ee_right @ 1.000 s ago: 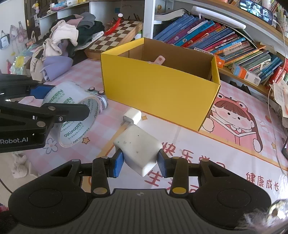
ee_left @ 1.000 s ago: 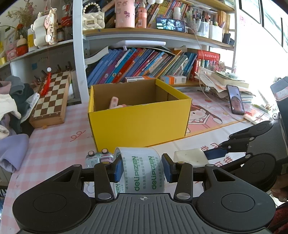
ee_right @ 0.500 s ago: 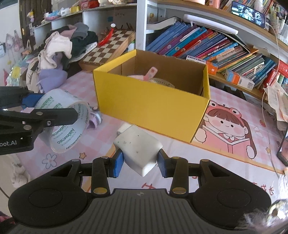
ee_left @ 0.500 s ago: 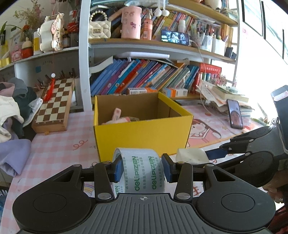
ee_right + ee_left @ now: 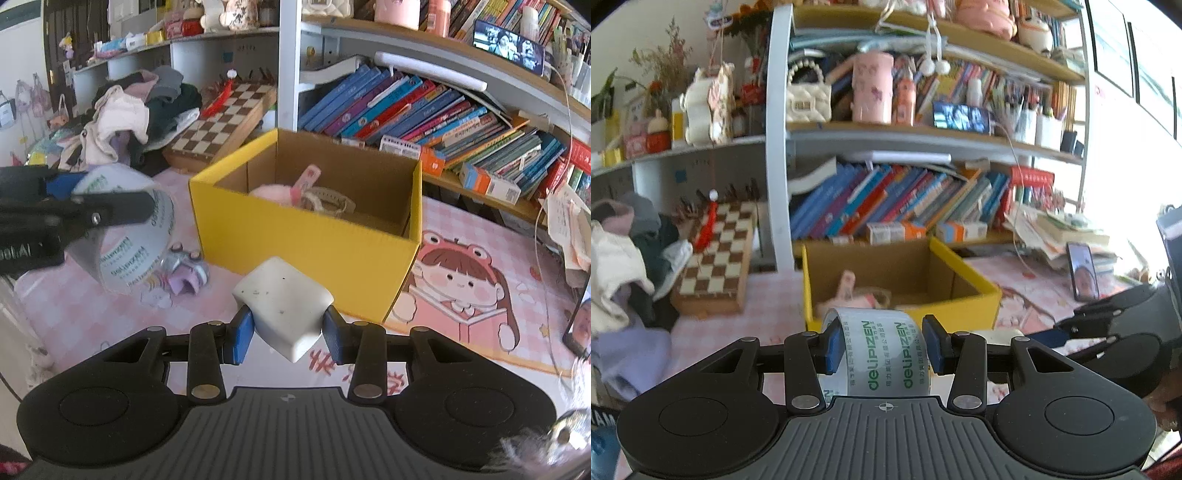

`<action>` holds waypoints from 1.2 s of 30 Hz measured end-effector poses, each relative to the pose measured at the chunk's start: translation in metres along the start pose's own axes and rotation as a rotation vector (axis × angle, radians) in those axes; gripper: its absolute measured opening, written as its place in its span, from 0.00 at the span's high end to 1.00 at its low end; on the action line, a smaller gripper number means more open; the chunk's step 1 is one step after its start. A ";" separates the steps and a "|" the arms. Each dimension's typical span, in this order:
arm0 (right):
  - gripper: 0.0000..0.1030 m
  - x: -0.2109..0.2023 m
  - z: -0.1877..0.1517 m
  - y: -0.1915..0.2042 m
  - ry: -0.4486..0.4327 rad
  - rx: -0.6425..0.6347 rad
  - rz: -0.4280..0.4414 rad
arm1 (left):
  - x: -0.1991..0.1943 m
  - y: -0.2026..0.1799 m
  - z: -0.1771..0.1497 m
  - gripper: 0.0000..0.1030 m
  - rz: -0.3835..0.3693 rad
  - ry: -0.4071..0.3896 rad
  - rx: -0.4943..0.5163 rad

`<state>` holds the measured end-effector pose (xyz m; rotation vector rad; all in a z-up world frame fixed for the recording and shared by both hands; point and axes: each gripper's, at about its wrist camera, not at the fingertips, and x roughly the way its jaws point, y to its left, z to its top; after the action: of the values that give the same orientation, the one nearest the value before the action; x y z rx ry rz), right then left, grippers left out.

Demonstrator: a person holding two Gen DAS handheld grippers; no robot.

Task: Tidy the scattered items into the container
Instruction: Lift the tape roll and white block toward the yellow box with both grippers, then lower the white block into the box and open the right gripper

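Both claws are loaded and raised, I'd guess to clear the yellow box (image 5: 306,236) just ahead. The left claw (image 5: 884,345) clamps a tape roll (image 5: 882,354); the right claw (image 5: 286,334) pinches a white block (image 5: 284,302). A toy car (image 5: 184,267) lies on the bench (image 5: 74,314) between them.

Pink tablecloth (image 5: 92,317) bears yellow box (image 5: 306,240), chessboard (image 5: 229,118).

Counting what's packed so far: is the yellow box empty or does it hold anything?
Not empty. The yellow box holds a pink fluffy item and a beige strap on its floor.
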<state>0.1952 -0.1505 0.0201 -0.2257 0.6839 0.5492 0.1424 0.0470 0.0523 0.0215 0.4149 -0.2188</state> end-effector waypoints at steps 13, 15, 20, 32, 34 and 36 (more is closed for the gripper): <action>0.63 -0.005 0.049 -0.026 -0.093 -0.044 -0.005 | 0.016 0.008 0.045 0.60 0.001 -0.102 0.024; 0.63 -0.003 0.058 -0.032 -0.105 -0.053 -0.007 | 0.020 0.010 0.051 0.60 0.005 -0.112 0.028; 0.63 0.002 0.078 -0.047 -0.132 -0.069 -0.010 | 0.033 0.012 0.067 0.60 0.019 -0.136 0.050; 0.63 0.037 0.126 -0.086 -0.146 -0.122 -0.001 | 0.078 0.016 0.086 0.60 0.047 -0.107 0.077; 0.63 0.046 0.133 -0.091 -0.136 -0.122 0.008 | 0.087 0.015 0.087 0.60 0.045 -0.092 0.088; 0.63 0.059 0.139 -0.097 -0.116 -0.098 0.024 | 0.097 0.013 0.085 0.60 0.041 -0.072 0.102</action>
<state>0.3608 -0.1556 0.0890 -0.2752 0.5481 0.6146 0.2653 0.0343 0.0913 0.1219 0.3314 -0.1996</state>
